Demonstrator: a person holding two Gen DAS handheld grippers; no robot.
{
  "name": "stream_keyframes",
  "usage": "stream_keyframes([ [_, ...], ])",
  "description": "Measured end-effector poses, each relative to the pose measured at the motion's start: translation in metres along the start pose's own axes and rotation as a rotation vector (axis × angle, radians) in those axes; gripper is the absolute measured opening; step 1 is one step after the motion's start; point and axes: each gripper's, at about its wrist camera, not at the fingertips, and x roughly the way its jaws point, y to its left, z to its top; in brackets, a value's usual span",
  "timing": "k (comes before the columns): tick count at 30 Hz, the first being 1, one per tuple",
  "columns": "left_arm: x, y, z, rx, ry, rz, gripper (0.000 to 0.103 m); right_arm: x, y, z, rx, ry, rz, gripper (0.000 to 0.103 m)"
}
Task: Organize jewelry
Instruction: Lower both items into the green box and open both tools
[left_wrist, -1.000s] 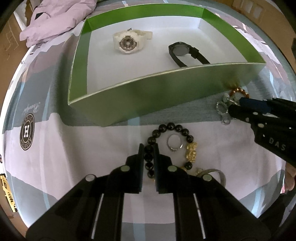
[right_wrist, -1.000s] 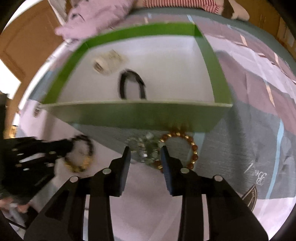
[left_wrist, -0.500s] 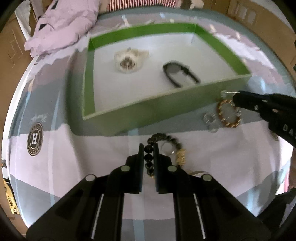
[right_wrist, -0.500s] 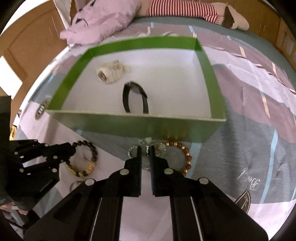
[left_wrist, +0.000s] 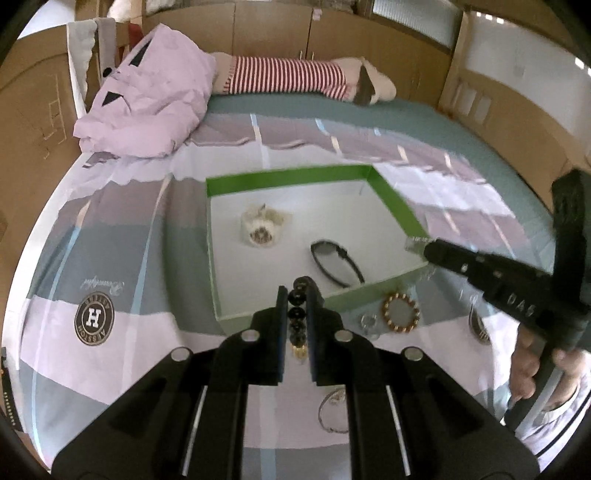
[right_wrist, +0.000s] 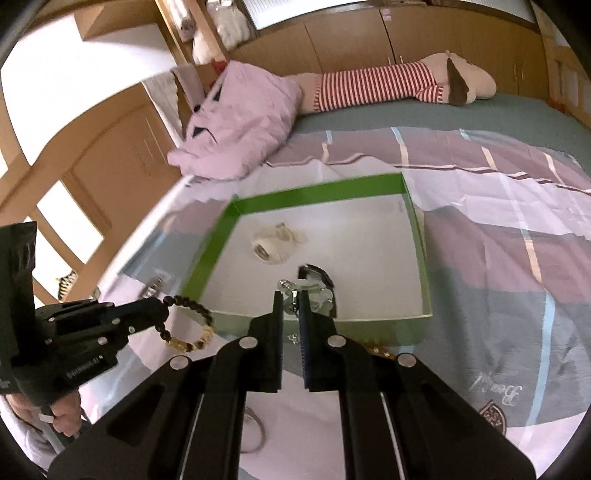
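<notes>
Above the bedspread (left_wrist: 110, 369), near the green box (left_wrist: 391, 201), the left gripper (left_wrist: 296, 295) pinches a dark bead bracelet (right_wrist: 192, 325) hanging free, while the right gripper (right_wrist: 291, 299) pinches what looks like a clear crystal bracelet (right_wrist: 317, 293).

The left gripper (left_wrist: 296, 295) is closed tight on a string of dark beads (left_wrist: 297, 314), and it hangs over the bed (left_wrist: 110, 236). A green box (left_wrist: 395, 206) sits on the bed cover. Inside it lie a white watch (left_wrist: 262, 229) and a black watch (left_wrist: 334, 262). Just beside the box's near wall lies a brown bead bracelet (left_wrist: 401, 313). The right gripper (left_wrist: 424, 247) reaches in from the right with something small and shiny at its tip. A pink blanket (left_wrist: 147, 99) is bunched up far back.
</notes>
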Motion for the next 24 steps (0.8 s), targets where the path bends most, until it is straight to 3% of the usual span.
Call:
stream_keyframes([
  [8,0.013,0.015,0.023,-0.058,-0.054,0.026,0.009,0.005,0.003,0.008,0.010,-0.071,0.017,0.008],
  [13,0.038,0.016,0.035,-0.063,-0.054,0.042,0.009,0.035,0.000,0.012,0.017,-0.034,-0.041,0.008],
  [14,0.040,0.015,0.037,-0.064,-0.059,0.043,0.009,0.044,-0.001,0.012,0.014,-0.015,-0.062,0.012],
  [17,0.043,0.016,0.035,-0.076,-0.034,0.036,0.015,0.057,-0.008,0.010,0.036,0.014,-0.075,0.047],
  [20,0.043,0.014,0.028,-0.064,0.000,-0.002,0.019,0.050,-0.019,0.010,0.083,0.017,-0.032,0.048],
  [24,0.042,0.002,0.008,-0.012,0.080,-0.077,0.023,0.031,-0.039,0.005,0.127,0.026,-0.045,0.048],
])
